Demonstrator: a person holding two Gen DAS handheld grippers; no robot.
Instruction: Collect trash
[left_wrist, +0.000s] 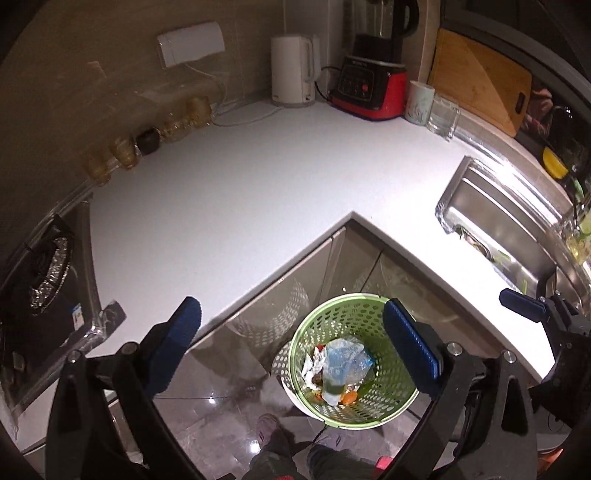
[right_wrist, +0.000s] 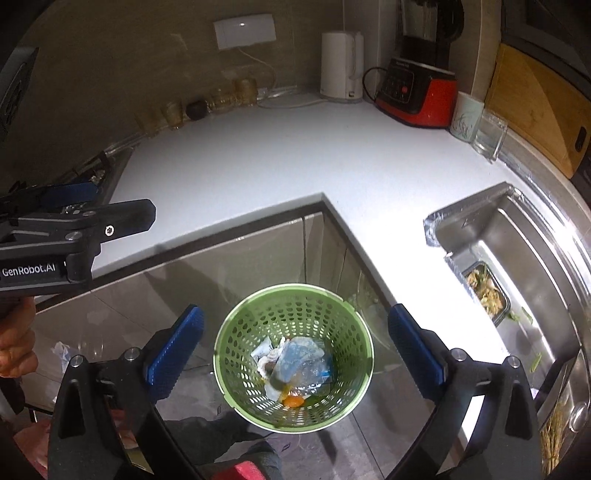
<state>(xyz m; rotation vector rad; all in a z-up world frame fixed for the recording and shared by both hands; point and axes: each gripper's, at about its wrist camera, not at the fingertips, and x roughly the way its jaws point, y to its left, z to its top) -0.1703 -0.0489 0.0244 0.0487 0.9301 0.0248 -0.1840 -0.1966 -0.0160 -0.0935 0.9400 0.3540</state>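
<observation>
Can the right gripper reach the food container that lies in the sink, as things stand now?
Probably yes. The right gripper is open and empty, and nothing covers the food container in the sink; only the counter edge lies between.

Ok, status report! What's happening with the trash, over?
Both grippers, left and right, open, empty. Trash in green basket on floor. Counter bare near the corner. Nothing blocking.

I was working in a home kitchen: an L-shaped white surface carried a kettle and a red blender, with a gas hob at one end and a steel sink at the other.
</observation>
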